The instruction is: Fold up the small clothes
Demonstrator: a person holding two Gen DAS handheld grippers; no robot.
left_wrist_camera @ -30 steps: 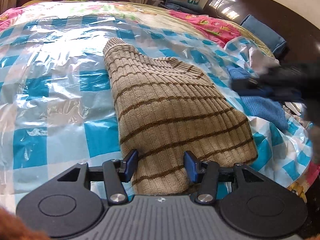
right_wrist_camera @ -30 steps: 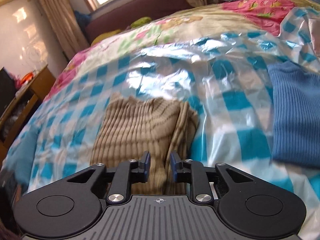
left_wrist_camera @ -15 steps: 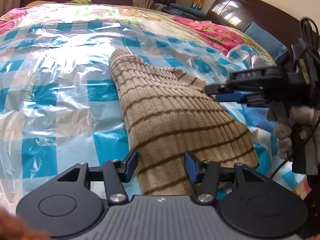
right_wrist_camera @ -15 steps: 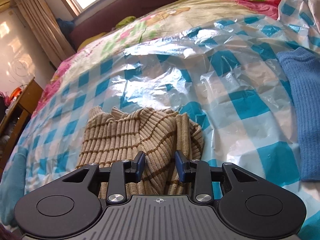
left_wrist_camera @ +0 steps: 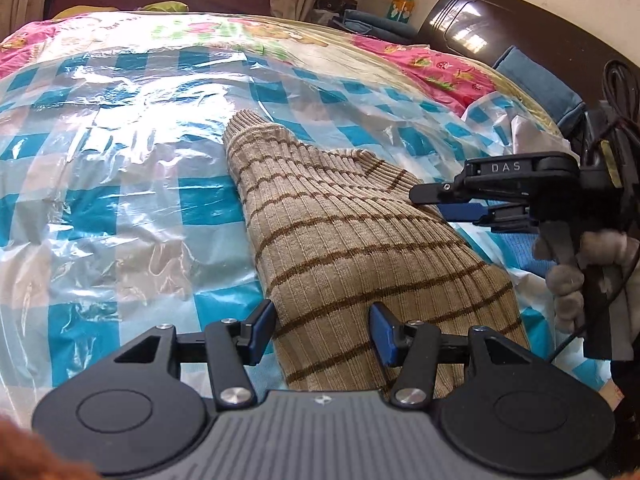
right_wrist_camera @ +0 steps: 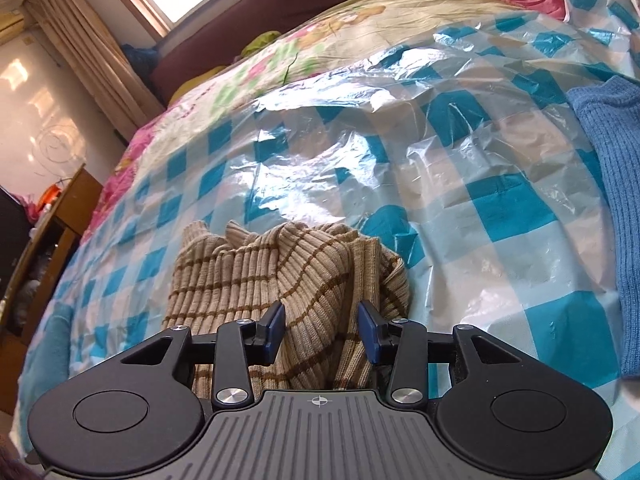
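Note:
A beige ribbed sweater with brown stripes (left_wrist_camera: 352,248) lies folded lengthwise on the checked plastic sheet (left_wrist_camera: 120,200). My left gripper (left_wrist_camera: 322,330) is open over the sweater's near end, jaws apart on either side of the cloth. My right gripper (right_wrist_camera: 322,330) is open, with bunched sweater cloth (right_wrist_camera: 296,280) between its jaws. The right gripper also shows in the left wrist view (left_wrist_camera: 452,204), at the sweater's right edge, held by a gloved hand.
A folded blue knit garment (right_wrist_camera: 612,200) lies on the sheet to the right. The bed has a flowered quilt (left_wrist_camera: 420,64) and a dark headboard (left_wrist_camera: 500,28). A wooden cabinet (right_wrist_camera: 44,248) stands beside the bed.
My right gripper has opened wider and moved in low over the sweater's right edge, where the cloth is now bunched up. My left gripper has stayed open over the near end.

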